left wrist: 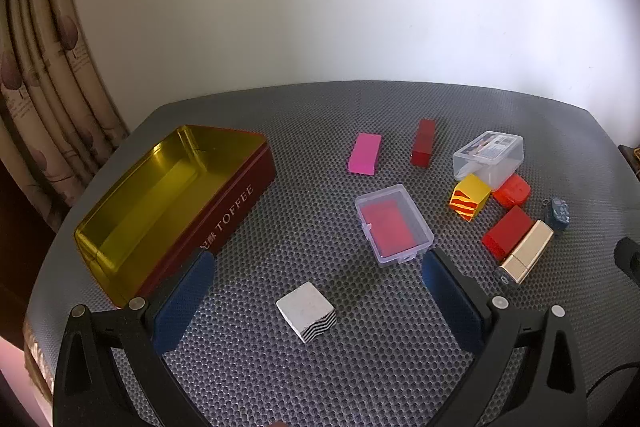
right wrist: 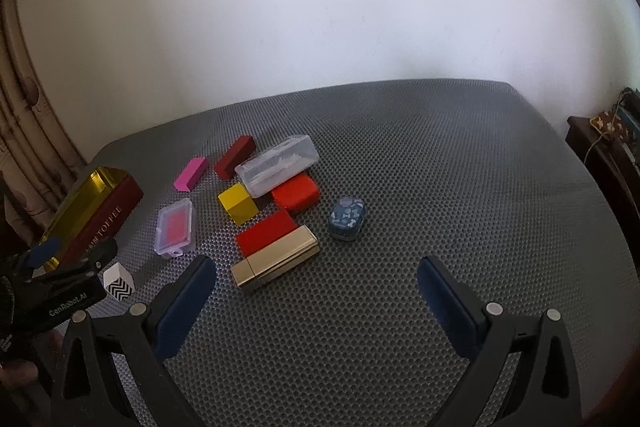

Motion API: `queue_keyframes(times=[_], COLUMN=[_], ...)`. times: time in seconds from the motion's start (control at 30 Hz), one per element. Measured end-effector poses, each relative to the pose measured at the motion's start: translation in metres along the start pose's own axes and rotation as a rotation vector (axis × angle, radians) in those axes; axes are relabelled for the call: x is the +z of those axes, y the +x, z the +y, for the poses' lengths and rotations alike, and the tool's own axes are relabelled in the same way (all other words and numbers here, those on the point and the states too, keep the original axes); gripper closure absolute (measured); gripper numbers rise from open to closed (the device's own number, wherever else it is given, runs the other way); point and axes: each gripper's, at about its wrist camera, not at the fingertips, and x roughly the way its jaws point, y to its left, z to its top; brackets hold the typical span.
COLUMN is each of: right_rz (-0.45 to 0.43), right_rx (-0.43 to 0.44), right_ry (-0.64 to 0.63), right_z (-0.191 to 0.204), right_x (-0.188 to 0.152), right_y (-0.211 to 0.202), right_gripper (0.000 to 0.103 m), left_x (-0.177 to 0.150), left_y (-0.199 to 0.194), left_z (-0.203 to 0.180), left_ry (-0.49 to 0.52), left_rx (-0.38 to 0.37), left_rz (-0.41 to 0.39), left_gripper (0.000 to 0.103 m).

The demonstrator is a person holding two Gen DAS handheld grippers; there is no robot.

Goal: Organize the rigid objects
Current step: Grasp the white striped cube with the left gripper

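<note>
- Left tool spread wide, empty, hovering over white cube at lower centre.
- Right tool spread too, holding nothing, over bare counter.
- Open toffee tin at left, empty.
- Blocks and clear box scattered centre-right.

— What are you counting on the mat?

— I'm seeing one open toffee tin, three clear plastic boxes, two of them in my left view.

— And blocks?

— I'm counting three red, one pink, one yellow, one white zigzag cube, one gold case, one blue tin.
</note>
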Motion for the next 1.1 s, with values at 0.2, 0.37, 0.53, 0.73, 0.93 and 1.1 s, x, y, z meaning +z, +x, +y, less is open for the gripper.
queue_keyframes(times=[0.2, 0.37, 0.53, 0.73, 0.93, 1.1], right_rz=[0.015, 0.013, 0.022, 0.031, 0.026, 0.032], right_rx=[0.009, 0.011, 0.017, 0.02, 0.022, 0.031], right_ry=[0.008, 0.007, 0.007, 0.007, 0.004, -0.001], right_z=[-0.002, -0.002, -0.002, -0.002, -0.002, -0.001], right_x=[-0.002, -0.001, -0.002, -0.003, -0.002, -0.003], right_y=[0.003, 0.002, 0.004, 0.007, 0.003, 0.004], right_gripper=[0.0, 0.0, 0.0, 0.0, 0.0, 0.0], left_x=[0.0, -0.001, -0.001, -0.005, -0.026, -0.049], left_y=[0.001, 0.001, 0.002, 0.007, 0.006, 0.006], left_z=[0.0, 0.0, 0.0, 0.002, 0.027, 0.051], left_ry=[0.008, 0.01, 0.014, 0.01, -0.015, -0.041], left_rx=[0.001, 0.0, 0.001, -0.017, -0.063, -0.177], left_rz=[0.0, 0.007, 0.01, 0.033, 0.046, 0.053], left_gripper=[0.0, 0.0, 0.0, 0.0, 0.0, 0.0])
